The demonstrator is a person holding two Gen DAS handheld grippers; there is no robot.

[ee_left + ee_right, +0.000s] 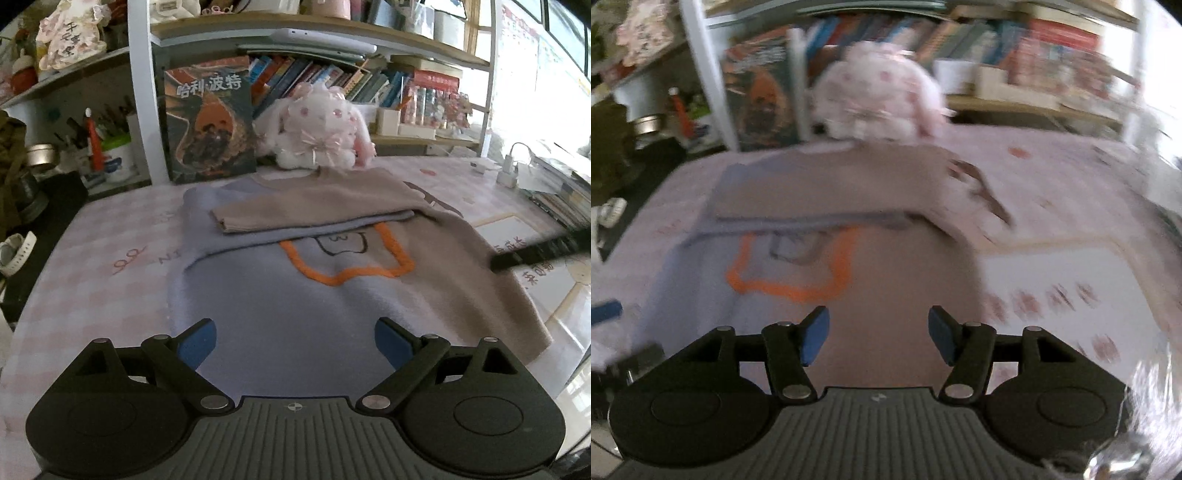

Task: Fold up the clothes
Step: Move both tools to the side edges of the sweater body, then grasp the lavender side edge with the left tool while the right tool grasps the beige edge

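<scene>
Both hand-held grippers, left (294,343) and right (878,334), hover agape over the half-folded sweater (295,295); a one-layer pinch risks dragging the folded sleeves (314,210) loose.

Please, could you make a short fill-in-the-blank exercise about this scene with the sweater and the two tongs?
1. The outline stitched on the sweater is ____ in colour.
2. The jaws of the left tongs are ____, holding nothing.
3. The plush rabbit sits to the ____ of the upright Harry Potter book.
4. The sleeves are folded across the sweater's ____ part, near the plush rabbit.

Missing words: orange; open; right; far
</scene>
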